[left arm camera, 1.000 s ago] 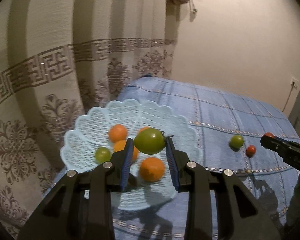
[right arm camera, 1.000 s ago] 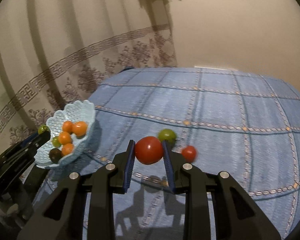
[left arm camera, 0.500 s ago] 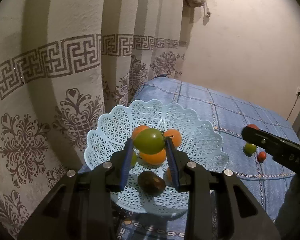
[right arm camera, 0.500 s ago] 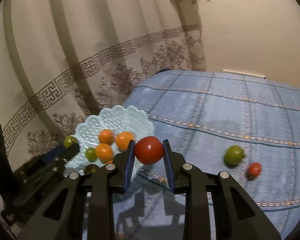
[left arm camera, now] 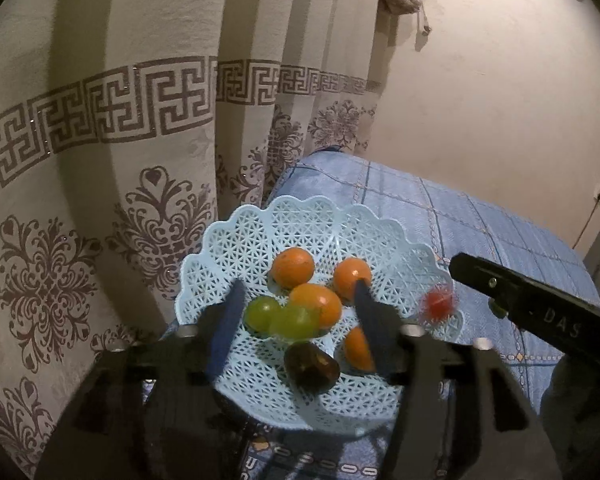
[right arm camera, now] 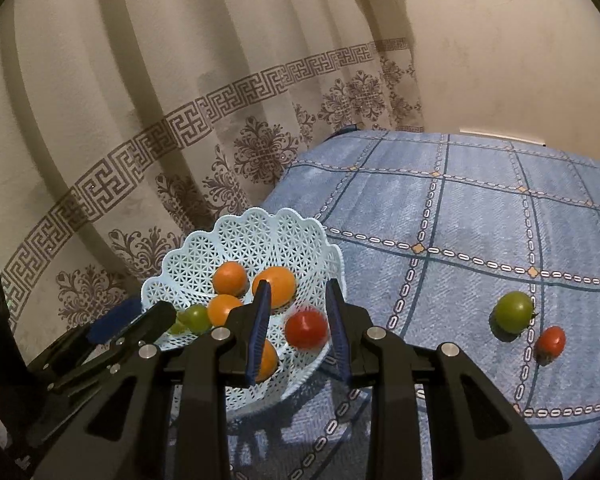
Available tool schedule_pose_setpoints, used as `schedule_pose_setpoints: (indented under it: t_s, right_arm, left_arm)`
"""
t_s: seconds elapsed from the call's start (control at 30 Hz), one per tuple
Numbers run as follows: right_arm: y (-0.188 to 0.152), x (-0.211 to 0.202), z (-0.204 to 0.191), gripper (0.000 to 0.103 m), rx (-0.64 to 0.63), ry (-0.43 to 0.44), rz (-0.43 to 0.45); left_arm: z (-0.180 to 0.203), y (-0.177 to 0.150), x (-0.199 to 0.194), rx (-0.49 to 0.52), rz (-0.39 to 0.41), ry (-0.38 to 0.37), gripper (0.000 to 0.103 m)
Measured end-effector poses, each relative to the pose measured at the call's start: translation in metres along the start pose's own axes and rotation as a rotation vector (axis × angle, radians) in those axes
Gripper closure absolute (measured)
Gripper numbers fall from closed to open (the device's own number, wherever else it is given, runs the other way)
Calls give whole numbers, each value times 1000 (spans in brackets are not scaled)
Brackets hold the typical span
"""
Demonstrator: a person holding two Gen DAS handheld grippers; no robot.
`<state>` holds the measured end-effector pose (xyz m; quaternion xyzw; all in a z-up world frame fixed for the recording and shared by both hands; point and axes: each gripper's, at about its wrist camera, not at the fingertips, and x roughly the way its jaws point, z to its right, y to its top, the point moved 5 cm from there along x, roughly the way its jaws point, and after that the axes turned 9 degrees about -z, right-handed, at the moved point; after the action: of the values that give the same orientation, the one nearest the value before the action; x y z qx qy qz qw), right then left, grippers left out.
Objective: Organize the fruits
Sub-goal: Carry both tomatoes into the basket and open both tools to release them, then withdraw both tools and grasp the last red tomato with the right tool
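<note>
Both grippers are over the light-blue lattice basket (left arm camera: 236,240), which sits on the blue checked bedspread (right arm camera: 480,216) by the patterned curtain (left arm camera: 100,120). Left gripper (left arm camera: 298,312): jaws spread wide, nothing between them; green tomato (left arm camera: 294,322) lies in the basket against another green one and the oranges (left arm camera: 292,268). Right gripper (right arm camera: 298,326): jaws apart, red tomato (right arm camera: 306,328) blurred between them, touching neither pad, above the basket's near edge. One green tomato (right arm camera: 513,312) and a small red tomato (right arm camera: 551,342) sit just beside each other on the bedspread.
</note>
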<state>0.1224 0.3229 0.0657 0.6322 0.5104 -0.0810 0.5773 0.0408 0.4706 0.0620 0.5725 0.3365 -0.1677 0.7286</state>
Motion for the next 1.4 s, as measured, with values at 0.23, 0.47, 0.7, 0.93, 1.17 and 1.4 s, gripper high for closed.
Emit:
schedule_pose_setpoints:
  t_s: [0.23,0.47,0.7,0.93,1.17,1.4]
  right_arm:
    - [0,-4,6,72,25,6,15]
    - [0,-12,18,59,58,-13,44]
    - [3,-21,26,45,75,-58,86]
    - [11,-40,46,24,116,-119,157]
    - [18,-60,67,20,137,-180,221]
    - [21,-73,90,20,156,-240,218]
  left_arm:
    - [-6,1,-1,-24,11,17,19]
    - [-4,3,-6,-5,51,59,5]
    - [3,4,-11,21,68,55,3]
    - [14,1,-11,49,65,50,3]
    - [23,0,-11,67,66,40,3]
    - [28,-3,-10,78,59,29,3]
